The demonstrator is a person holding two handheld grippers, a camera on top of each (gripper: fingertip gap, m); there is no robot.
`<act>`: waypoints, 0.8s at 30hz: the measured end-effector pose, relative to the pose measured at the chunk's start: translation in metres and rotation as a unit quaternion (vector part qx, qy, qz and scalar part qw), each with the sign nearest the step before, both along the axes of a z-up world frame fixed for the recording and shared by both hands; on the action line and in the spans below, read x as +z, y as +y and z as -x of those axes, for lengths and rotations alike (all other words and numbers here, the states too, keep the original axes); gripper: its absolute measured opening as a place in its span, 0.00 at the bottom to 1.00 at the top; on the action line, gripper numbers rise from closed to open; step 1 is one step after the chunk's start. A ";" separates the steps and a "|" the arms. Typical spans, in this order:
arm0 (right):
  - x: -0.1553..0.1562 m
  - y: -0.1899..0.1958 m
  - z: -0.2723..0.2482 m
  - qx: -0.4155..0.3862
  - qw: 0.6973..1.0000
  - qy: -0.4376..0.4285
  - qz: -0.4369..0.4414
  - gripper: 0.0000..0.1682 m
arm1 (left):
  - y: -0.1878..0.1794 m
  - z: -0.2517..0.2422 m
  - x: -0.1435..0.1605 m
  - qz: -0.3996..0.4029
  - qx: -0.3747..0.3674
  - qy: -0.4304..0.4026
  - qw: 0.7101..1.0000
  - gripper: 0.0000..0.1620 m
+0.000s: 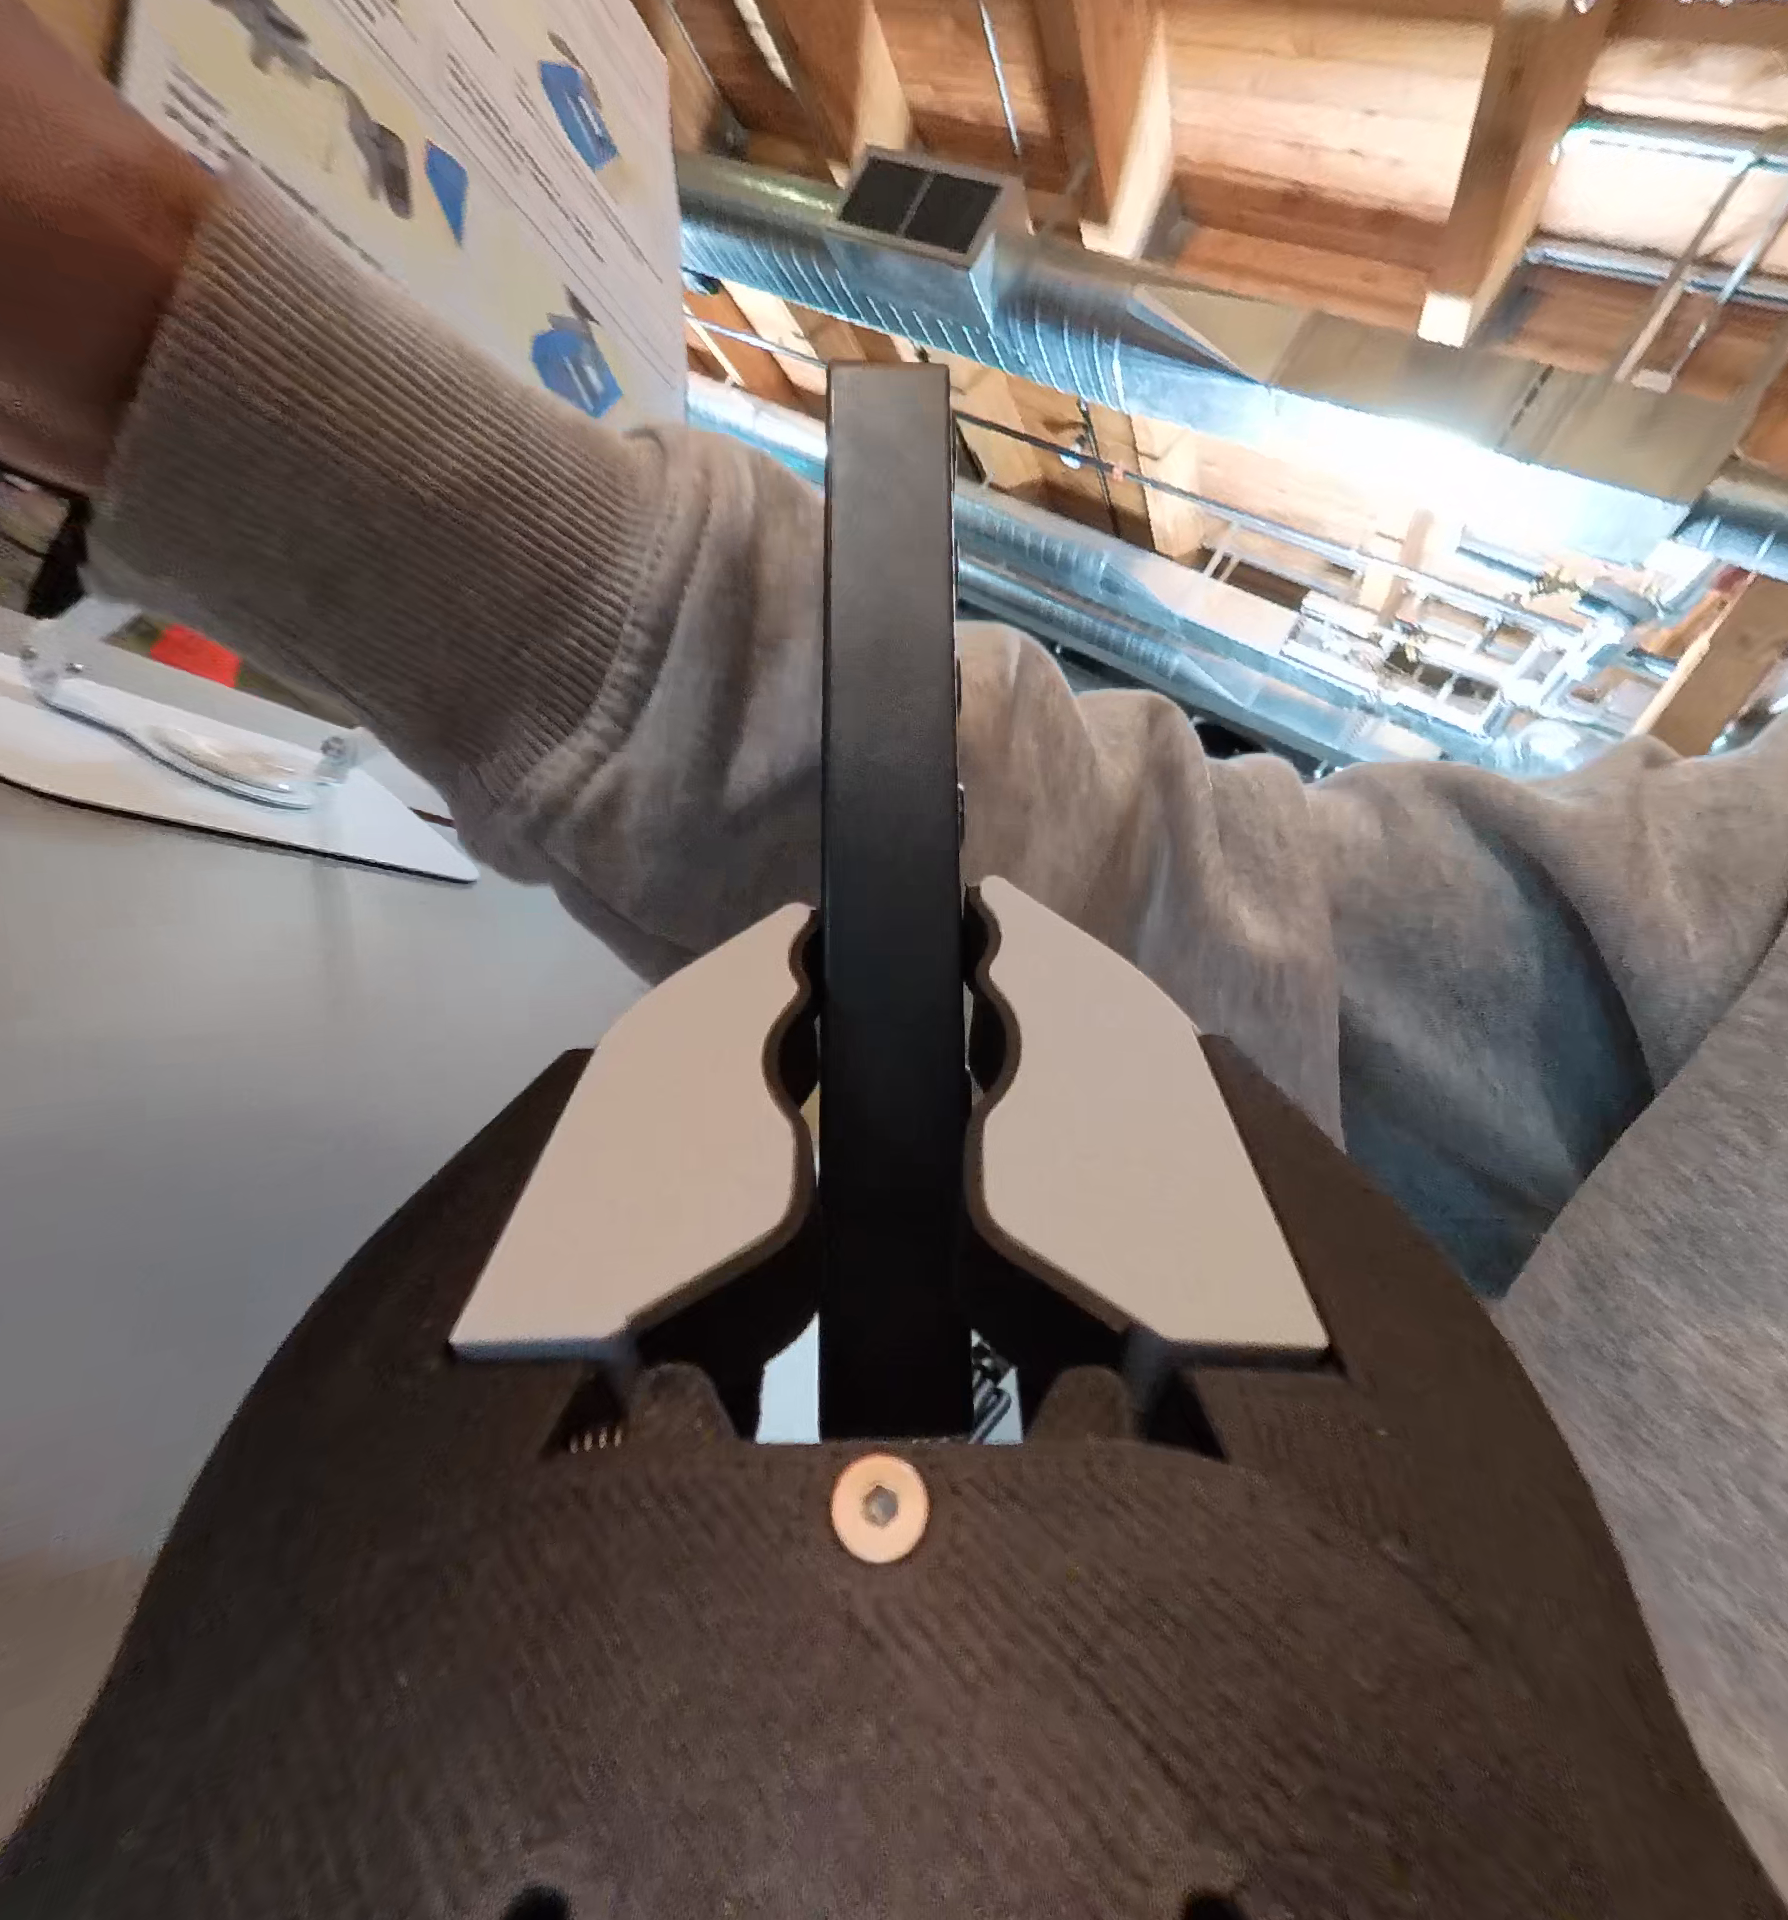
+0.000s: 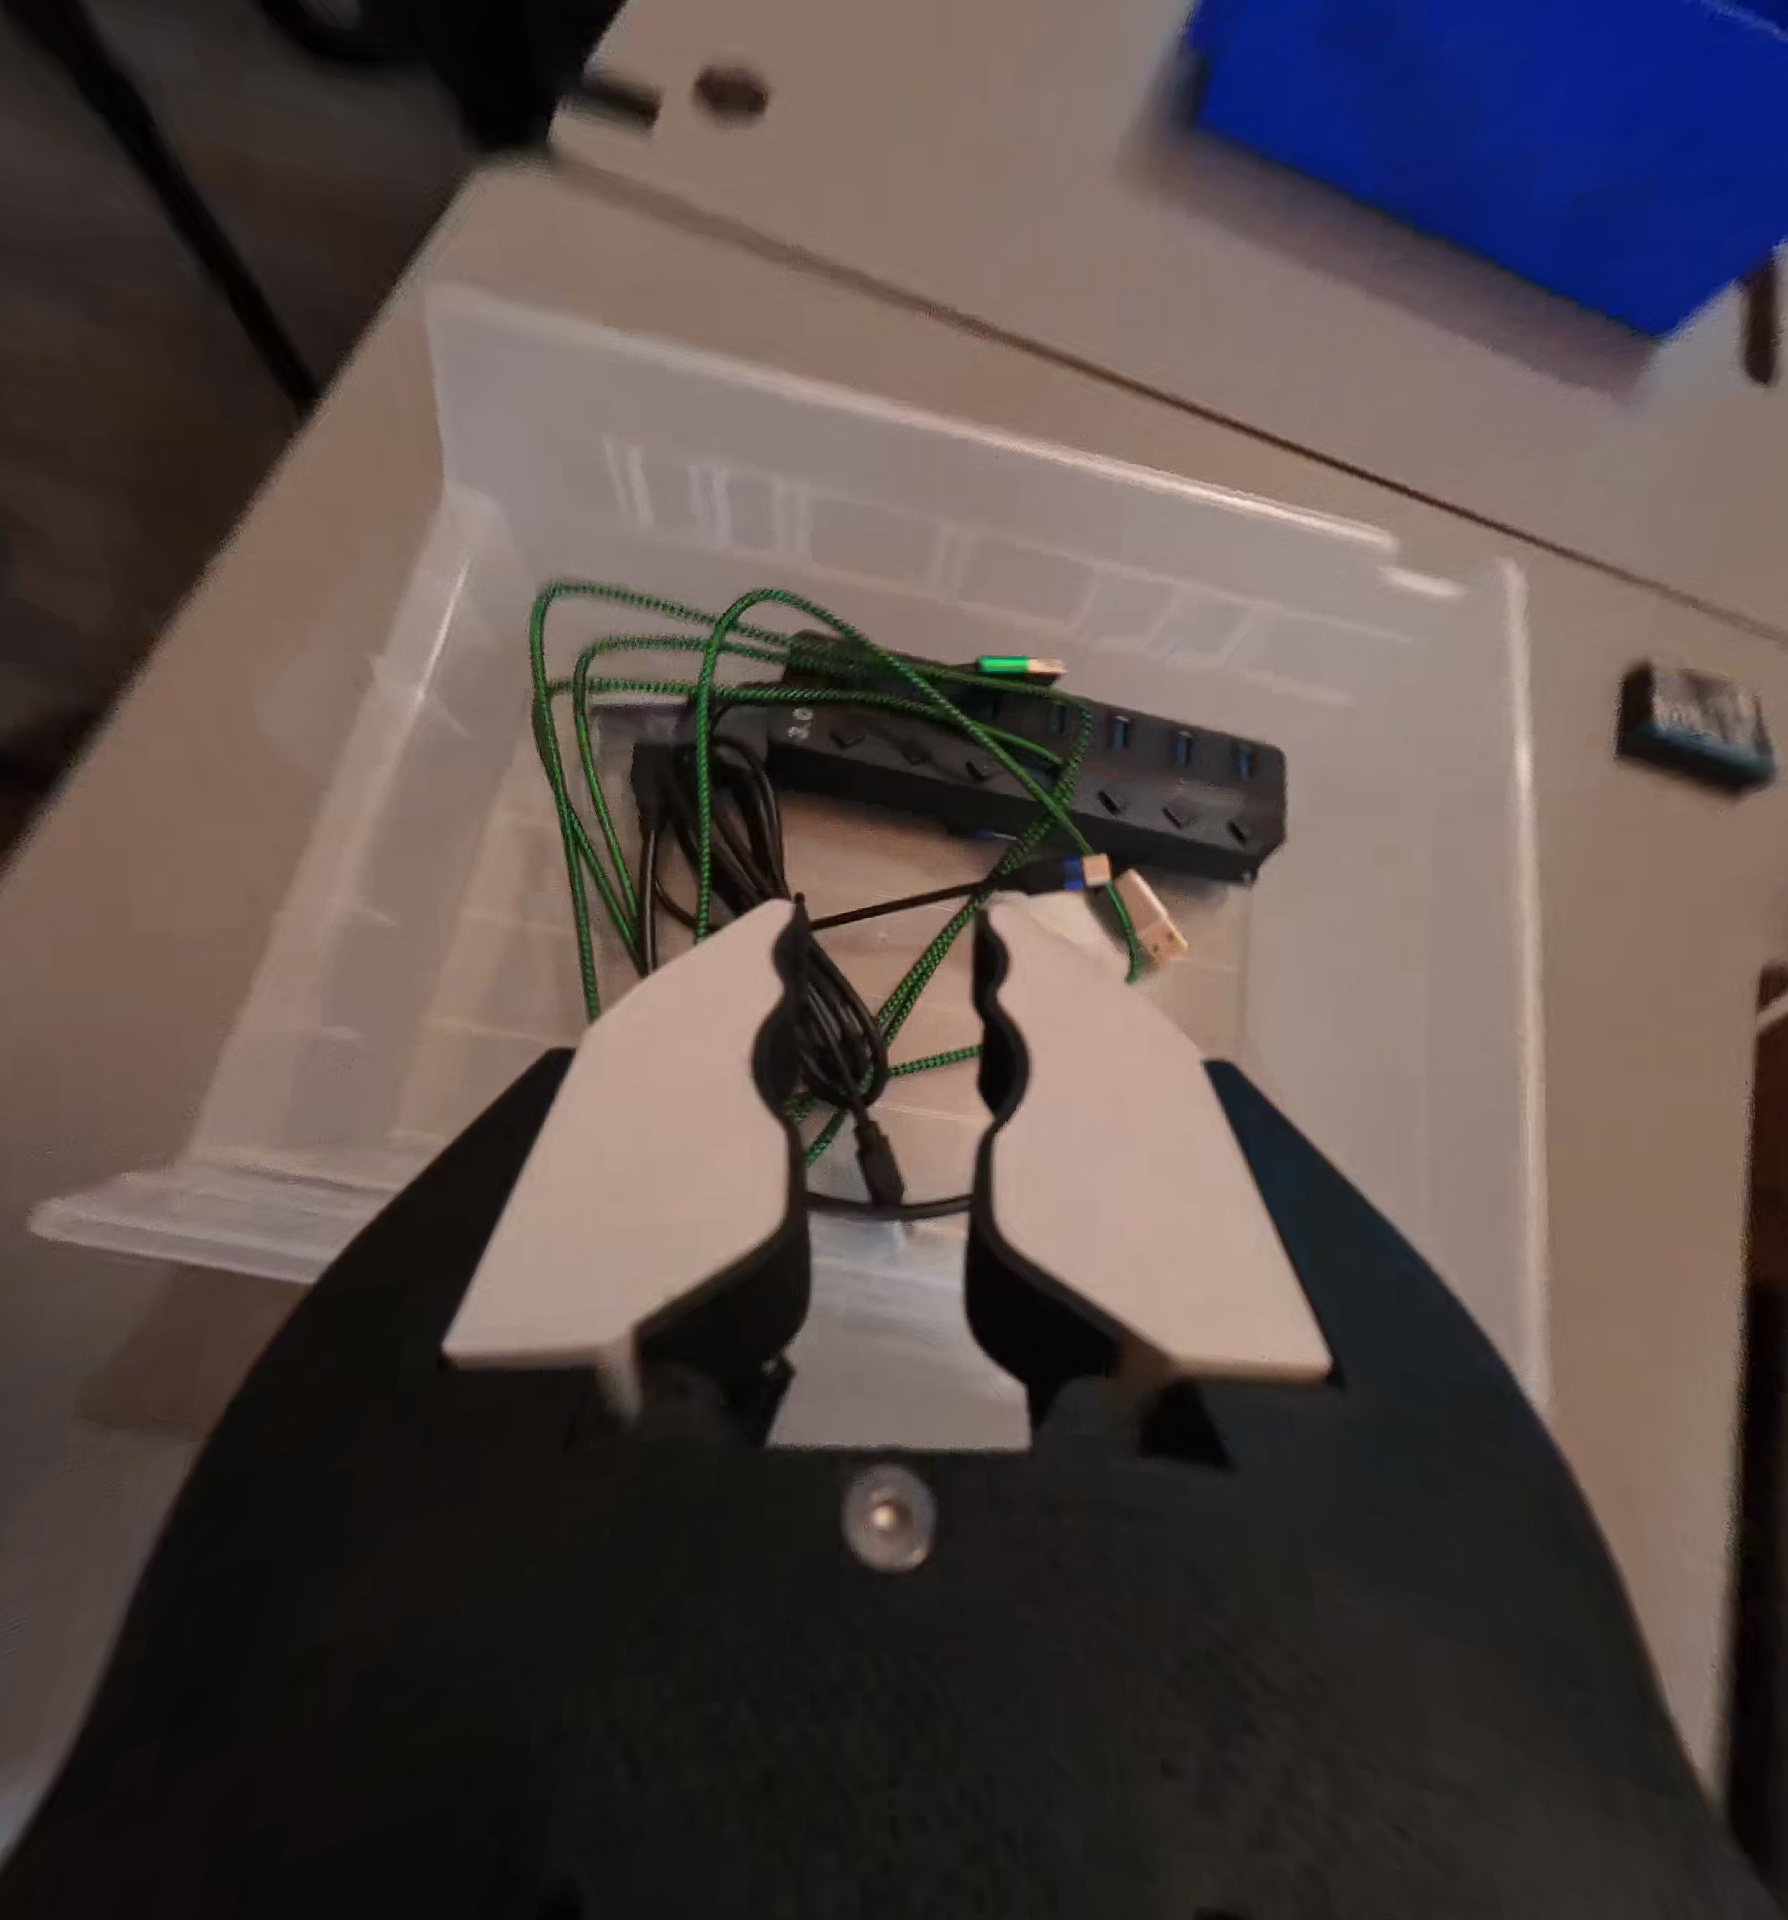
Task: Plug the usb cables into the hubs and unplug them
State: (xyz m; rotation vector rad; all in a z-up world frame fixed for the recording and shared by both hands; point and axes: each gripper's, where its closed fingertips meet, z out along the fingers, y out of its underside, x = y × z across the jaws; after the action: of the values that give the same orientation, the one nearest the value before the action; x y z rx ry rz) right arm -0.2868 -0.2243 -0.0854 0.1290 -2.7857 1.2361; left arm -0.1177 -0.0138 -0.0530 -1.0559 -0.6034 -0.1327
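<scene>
Left wrist view: fingers around hub

Left gripper jaws clamped tight and tilted upward; right gripper jaws parted.

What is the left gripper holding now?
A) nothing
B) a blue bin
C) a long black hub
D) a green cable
C: in the left wrist view, the left gripper is shut on a long black hub that stands up between its fingers.
</scene>
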 end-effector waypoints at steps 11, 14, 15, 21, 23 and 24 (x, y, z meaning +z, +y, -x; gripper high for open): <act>-0.091 -0.038 0.017 0.276 0.877 0.277 -0.279 0.24 | -0.030 0.025 -0.002 -0.035 0.039 -0.031 0.998 0.17; -0.110 -0.041 0.018 0.317 0.839 0.321 -0.305 0.15 | -0.037 0.030 -0.002 -0.047 0.043 -0.040 0.997 0.17; -0.114 -0.041 0.018 0.325 0.831 0.329 -0.309 0.11 | -0.039 0.031 -0.002 -0.050 0.044 -0.042 0.997 0.17; -0.083 -0.048 0.026 0.265 0.885 0.252 -0.288 0.02 | -0.041 0.030 0.000 -0.052 0.040 -0.042 0.997 0.17; -0.055 -0.052 0.034 0.232 0.913 0.223 -0.252 0.02 | -0.039 0.030 0.000 -0.051 0.037 -0.042 0.997 0.17; -0.040 -0.054 0.038 0.219 0.923 0.218 -0.231 0.02 | -0.039 0.029 0.000 -0.051 0.036 -0.042 0.997 0.17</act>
State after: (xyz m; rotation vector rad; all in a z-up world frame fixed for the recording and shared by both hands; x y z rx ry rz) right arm -0.3245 -0.2780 -0.1250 0.9731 -2.6432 0.4711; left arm -0.1472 -0.0524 -0.0529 -0.9313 -0.7027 -0.1440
